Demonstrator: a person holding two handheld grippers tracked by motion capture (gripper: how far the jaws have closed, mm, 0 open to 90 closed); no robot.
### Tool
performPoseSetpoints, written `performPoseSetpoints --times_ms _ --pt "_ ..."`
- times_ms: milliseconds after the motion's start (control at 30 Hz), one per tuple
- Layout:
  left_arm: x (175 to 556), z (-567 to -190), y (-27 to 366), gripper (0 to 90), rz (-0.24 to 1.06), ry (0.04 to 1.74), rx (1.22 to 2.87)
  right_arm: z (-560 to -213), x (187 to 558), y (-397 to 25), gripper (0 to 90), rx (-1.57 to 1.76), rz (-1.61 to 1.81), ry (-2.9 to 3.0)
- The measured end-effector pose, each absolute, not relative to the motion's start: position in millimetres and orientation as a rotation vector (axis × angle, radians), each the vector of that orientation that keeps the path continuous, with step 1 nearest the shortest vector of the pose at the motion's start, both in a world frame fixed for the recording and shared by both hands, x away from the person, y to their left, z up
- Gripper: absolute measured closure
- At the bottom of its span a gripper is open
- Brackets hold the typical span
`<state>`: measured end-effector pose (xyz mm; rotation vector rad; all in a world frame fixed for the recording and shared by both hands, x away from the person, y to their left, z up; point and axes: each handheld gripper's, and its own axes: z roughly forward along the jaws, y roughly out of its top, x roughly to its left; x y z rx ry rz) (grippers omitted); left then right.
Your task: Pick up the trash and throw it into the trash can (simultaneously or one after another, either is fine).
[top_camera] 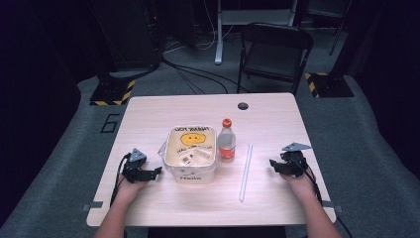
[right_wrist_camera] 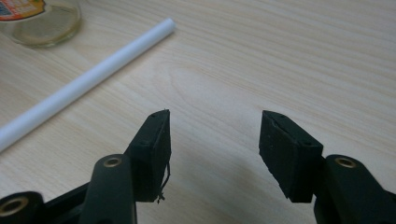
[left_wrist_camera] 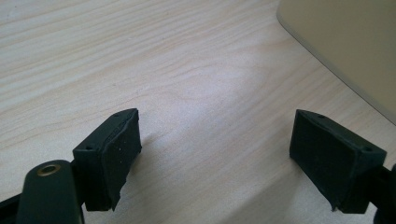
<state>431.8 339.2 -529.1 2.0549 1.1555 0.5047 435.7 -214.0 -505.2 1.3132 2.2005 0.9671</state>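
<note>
A cream square container (top_camera: 192, 153) with a yellow smiley face on its lid sits mid-table; its wall (left_wrist_camera: 355, 46) fills the upper right of the left gripper view. A clear bottle (top_camera: 227, 140) with a red cap stands upright just right of it, and its base (right_wrist_camera: 39, 21) appears in the right gripper view. A long white tube (top_camera: 246, 171) lies flat right of the bottle, also seen as the tube (right_wrist_camera: 84, 79) ahead-left of the right jaws. My left gripper (top_camera: 156, 171) rests open left of the container; its jaws (left_wrist_camera: 215, 149) hold nothing. My right gripper (top_camera: 273, 164) is open and empty, right of the tube.
The light wooden table (top_camera: 148, 119) has a dark cable hole (top_camera: 242, 105) near its far edge. A black folding chair (top_camera: 275, 52) stands beyond the table, with floor cables and yellow-black striped bases on either side.
</note>
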Motion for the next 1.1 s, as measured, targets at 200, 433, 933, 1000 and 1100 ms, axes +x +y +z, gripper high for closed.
performPoseSetpoints --times_ms 200,433,933,1000,1100 --pt "431.8 -529.1 339.2 16.5 0.504 1.156 2.055 -499.1 432.6 -205.6 42.6 1.271 0.959 2.234" --pt "432.8 -528.7 338.7 16.5 0.5 1.157 2.059 -485.6 428.9 -199.3 40.8 1.255 1.019 2.251" --pt "433.1 -529.7 337.9 16.5 0.51 1.158 2.045 -458.5 432.9 -179.9 39.1 1.198 1.119 2.277" --pt "433.1 -529.7 337.9 16.5 0.51 1.158 2.045 -455.5 433.9 -177.7 38.6 1.183 1.124 2.282" --pt "433.1 -529.6 338.0 16.5 0.51 1.158 2.046 -450.8 435.3 -173.5 38.5 1.163 1.131 2.288"
